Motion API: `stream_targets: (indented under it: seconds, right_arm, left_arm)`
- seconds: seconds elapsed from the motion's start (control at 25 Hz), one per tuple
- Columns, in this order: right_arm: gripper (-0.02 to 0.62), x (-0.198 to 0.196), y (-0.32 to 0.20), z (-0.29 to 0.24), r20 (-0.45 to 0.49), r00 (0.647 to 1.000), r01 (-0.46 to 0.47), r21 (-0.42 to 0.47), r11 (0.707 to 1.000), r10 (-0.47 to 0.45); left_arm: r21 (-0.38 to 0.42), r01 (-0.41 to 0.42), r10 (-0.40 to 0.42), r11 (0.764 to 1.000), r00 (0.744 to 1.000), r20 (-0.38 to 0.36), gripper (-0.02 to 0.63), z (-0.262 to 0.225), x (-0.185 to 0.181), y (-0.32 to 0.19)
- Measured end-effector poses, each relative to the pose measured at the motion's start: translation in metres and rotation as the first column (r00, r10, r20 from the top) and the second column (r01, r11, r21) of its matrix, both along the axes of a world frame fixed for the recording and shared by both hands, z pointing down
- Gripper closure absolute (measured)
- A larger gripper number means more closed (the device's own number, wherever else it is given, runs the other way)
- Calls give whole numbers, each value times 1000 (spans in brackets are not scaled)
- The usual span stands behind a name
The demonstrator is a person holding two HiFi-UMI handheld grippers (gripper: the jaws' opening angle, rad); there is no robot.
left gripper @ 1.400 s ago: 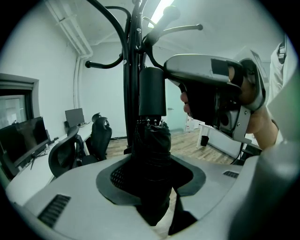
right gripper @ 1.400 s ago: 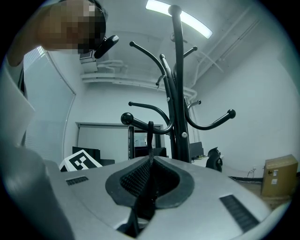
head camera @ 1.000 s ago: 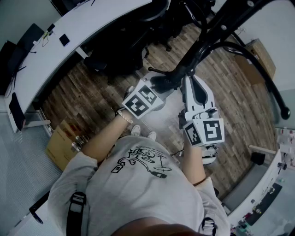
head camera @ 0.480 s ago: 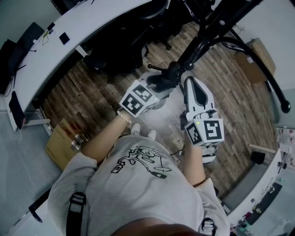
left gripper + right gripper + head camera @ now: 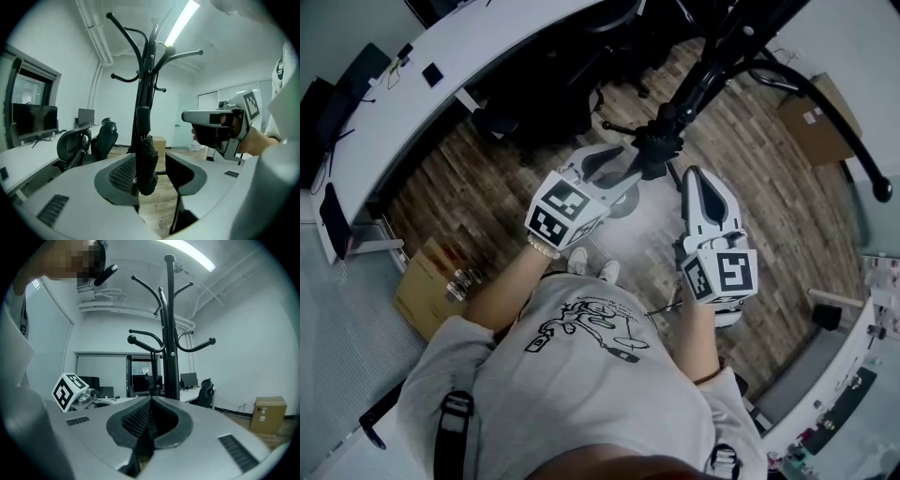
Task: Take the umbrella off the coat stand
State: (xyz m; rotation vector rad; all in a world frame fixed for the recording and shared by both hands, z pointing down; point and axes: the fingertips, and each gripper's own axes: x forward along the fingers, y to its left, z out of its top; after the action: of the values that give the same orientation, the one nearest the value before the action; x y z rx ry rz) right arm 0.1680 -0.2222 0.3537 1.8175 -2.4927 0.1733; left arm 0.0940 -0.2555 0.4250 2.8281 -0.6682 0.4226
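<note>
A folded black umbrella hangs against the pole of the black coat stand. My left gripper has the umbrella's lower end between its jaws. The jaws are closing, but there is a gap between the umbrella and the right pad. From the head view, the left gripper reaches toward the dark umbrella bundle at the coat stand. My right gripper stands just right of it, shut with nothing in it. In the right gripper view its pads meet, with the coat stand straight ahead.
Black office chairs stand under a long white desk at the back left. Cardboard boxes sit on the wood floor at the left and far right. The stand's curved hooks reach out over the right side.
My left gripper has drawn back toward the lower left in the head view, and its jaws stand wider. My right gripper has slid slightly lower in the picture, still shut.
</note>
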Motion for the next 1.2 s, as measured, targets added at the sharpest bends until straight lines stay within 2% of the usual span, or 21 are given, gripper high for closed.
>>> stream_targets:
  seconds: [0.52,0.68,0.96,1.2]
  right_arm:
    - [584,-25,48,-22,-84,994,63,11,998,-62]
    - [584,-33,58,-42,-118,991,61,29,998,-57]
    - [584,-39,74,-59,-143,988,66,35,997,-60]
    - [584,-48,85,-64,-151,985,91,44,995,-83]
  left_arm:
    - [116,104,-89,988,988,-130,512,-63,-52,41]
    - [152,122,-100,981,984,-148,545,-79,-67,52]
    - [180,140,-109,974,980,-168,562,-98,-83,70]
    - [233,132,-78,964,971,-225,566,-112,-85,80]
